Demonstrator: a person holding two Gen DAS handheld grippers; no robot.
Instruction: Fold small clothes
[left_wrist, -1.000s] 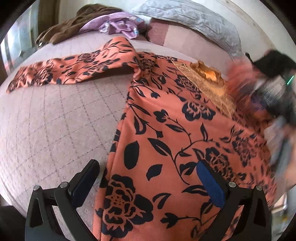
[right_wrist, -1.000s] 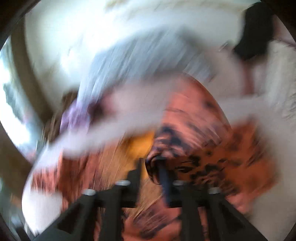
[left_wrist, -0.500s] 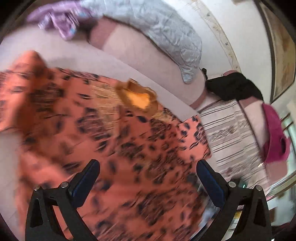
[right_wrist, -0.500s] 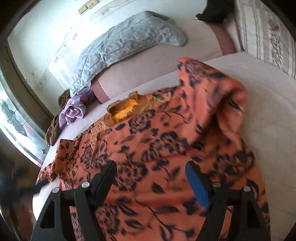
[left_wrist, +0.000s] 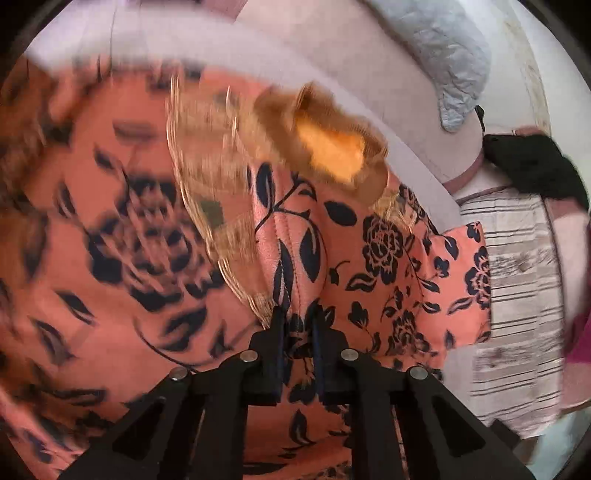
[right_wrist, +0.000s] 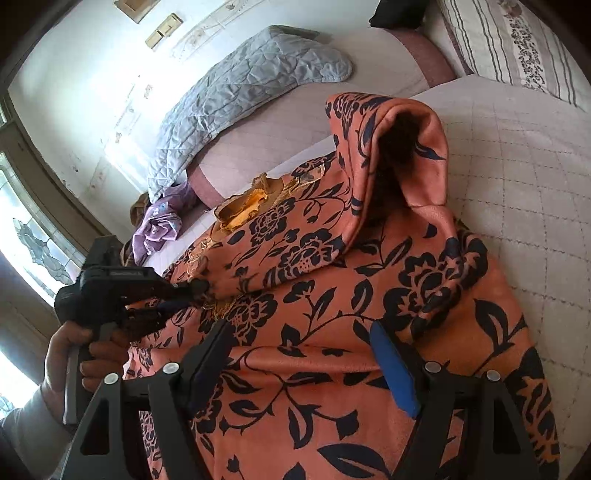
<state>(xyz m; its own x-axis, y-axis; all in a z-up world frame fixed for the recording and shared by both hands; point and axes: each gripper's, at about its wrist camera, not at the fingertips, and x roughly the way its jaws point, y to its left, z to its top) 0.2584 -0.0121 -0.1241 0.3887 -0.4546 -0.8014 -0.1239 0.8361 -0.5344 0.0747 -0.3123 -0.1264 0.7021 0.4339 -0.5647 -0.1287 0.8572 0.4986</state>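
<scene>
Left wrist view shows the left gripper (left_wrist: 297, 325) pinching the dress (left_wrist: 388, 266) below its collar (left_wrist: 328, 151) on the bed (right_wrist: 517, 155), right gripper (right_wrist: 303, 354) open; thin fabric could slip free mid-fold.

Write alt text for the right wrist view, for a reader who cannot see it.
An orange dress with black flowers lies on a quilted bed, one sleeve folded over its middle. The open right gripper hovers above it, while the left gripper, at left, pinches the fabric.
</scene>
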